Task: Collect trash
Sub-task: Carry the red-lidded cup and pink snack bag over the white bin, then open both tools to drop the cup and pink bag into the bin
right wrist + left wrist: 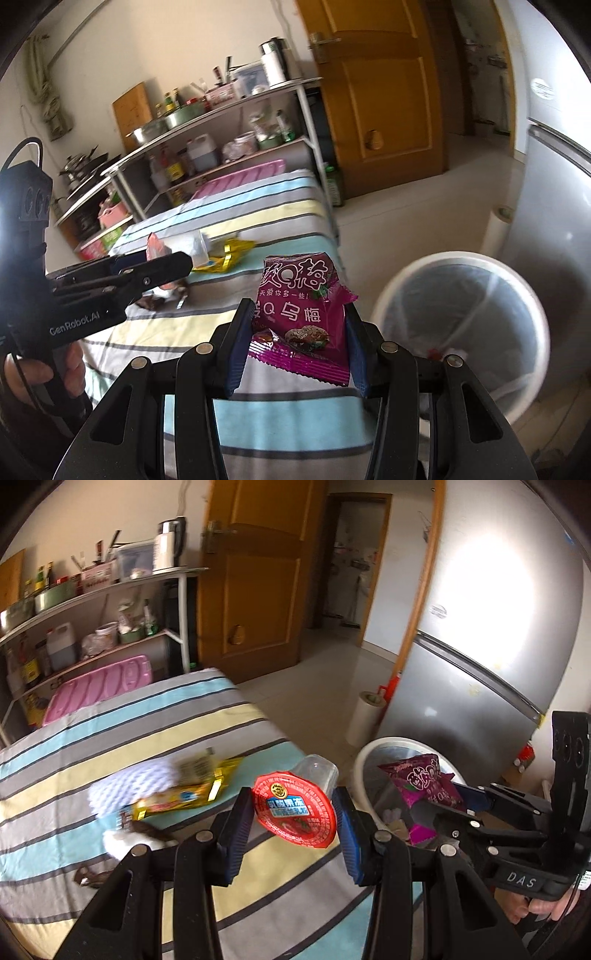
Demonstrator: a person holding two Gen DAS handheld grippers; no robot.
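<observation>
Clamped in the left claw [293, 808], a light, crushable jelly cup [295, 803] was held across its red lid, while the right claw [299, 332] pinched a limp, slippery purple snack bag [301, 314] by its sides, near the bin [458, 332] on the right.

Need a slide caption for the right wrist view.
Right gripper grips a purple snack packet beside the white bin.

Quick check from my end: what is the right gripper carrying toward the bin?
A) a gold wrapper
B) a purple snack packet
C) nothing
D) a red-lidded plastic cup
B: the right wrist view shows the right gripper shut on a purple snack packet, with the white bin just beside it.
</observation>
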